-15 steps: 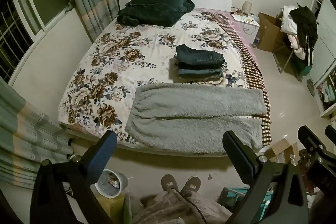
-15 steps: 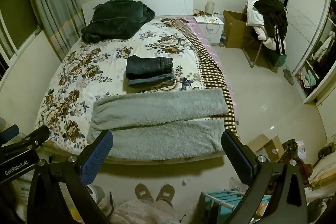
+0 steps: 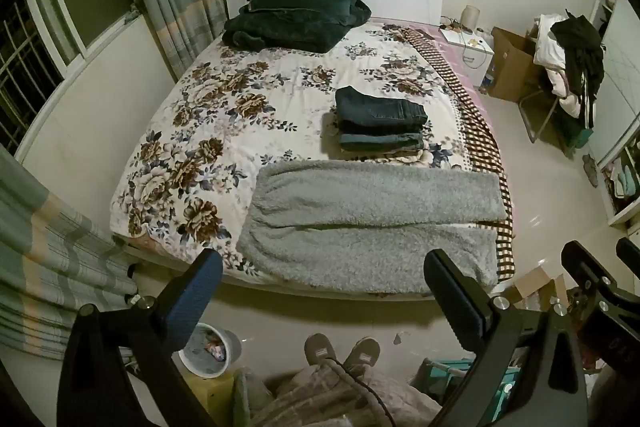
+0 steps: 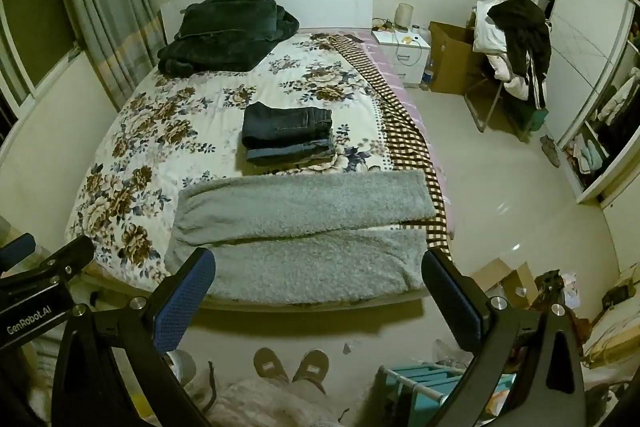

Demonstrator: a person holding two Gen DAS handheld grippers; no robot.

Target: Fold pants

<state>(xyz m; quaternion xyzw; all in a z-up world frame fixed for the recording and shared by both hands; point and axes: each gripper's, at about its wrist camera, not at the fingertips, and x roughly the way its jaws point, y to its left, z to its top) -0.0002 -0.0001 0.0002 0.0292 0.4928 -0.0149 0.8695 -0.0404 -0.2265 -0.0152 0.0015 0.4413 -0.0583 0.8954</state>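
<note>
Grey fleece pants (image 3: 372, 223) lie spread flat across the near end of the bed, legs side by side pointing right; they also show in the right wrist view (image 4: 304, 227). A stack of folded dark jeans (image 3: 380, 119) sits on the floral bedspread just behind them, also seen in the right wrist view (image 4: 288, 133). My left gripper (image 3: 324, 291) is open and empty, held high above the floor in front of the bed. My right gripper (image 4: 320, 291) is open and empty, beside the left one, also short of the bed's edge.
A dark green blanket (image 3: 296, 13) is piled at the headboard. A chair heaped with clothes (image 4: 512, 43), a cardboard box (image 4: 448, 55) and a nightstand (image 4: 404, 47) stand to the right. A bin (image 3: 208, 351) and my slippers (image 3: 340, 351) are on the floor below.
</note>
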